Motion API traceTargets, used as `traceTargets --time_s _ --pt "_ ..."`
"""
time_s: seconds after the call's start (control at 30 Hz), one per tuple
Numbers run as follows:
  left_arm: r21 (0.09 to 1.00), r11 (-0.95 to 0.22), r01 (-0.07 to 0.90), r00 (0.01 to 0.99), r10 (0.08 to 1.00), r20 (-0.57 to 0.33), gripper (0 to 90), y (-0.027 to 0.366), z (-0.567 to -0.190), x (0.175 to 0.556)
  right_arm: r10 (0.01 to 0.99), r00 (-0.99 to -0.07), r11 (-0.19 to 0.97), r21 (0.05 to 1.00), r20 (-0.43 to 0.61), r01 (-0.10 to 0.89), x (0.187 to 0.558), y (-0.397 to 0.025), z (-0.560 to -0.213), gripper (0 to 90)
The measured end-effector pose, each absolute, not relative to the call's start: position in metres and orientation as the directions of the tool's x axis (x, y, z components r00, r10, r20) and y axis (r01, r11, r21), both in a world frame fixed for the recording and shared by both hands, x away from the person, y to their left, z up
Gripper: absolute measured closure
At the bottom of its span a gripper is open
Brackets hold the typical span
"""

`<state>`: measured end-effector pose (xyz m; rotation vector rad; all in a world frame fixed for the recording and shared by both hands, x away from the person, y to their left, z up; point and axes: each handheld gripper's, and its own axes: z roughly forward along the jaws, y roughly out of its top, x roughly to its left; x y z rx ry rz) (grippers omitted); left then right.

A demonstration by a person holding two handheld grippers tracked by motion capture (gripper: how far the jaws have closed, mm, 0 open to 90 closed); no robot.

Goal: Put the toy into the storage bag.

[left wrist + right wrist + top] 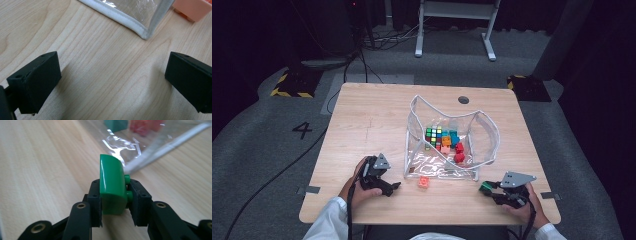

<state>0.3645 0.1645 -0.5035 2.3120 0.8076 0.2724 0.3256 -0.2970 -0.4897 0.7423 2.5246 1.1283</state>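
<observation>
The right gripper (pixel 113 202) clamps one green brick (pixel 111 185) between its jaws, just above the table (pixel 367 120). The left gripper (pixel 112 82) gapes empty near one clear pouch (pixel 489 135); one orange brick (pixel 424 182) lies between the two grippers.

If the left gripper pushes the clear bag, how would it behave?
The clear bag would probably buckle rather than slide: its plastic walls look thin and creased, stiffened only by white edging. The blocks inside likely anchor its base. The left gripper, jaws open, might catch the soft corner instead.
</observation>
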Motion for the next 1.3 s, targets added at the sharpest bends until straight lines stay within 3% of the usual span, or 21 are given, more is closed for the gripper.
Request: traceTargets --time_s 0.27,0.63,1.3 --pt "0.654 -0.589 0.475 0.790 0.613 -0.022 0.4 0.164 -0.504 0.365 0.650 -0.758 0.499 0.780 -0.048 0.378 0.354 -0.327 -0.475 66.5" --pt "0.653 -0.589 0.476 0.791 0.611 -0.026 0.3 0.164 -0.504 0.365 0.723 -0.685 0.434 0.833 -0.093 0.345 0.390 -0.343 -0.432 66.5" --pt "0.650 -0.593 0.476 0.795 0.606 -0.029 0.1 0.164 -0.504 0.366 0.736 -0.666 0.368 0.896 -0.117 0.249 0.440 -0.327 -0.340 66.5"
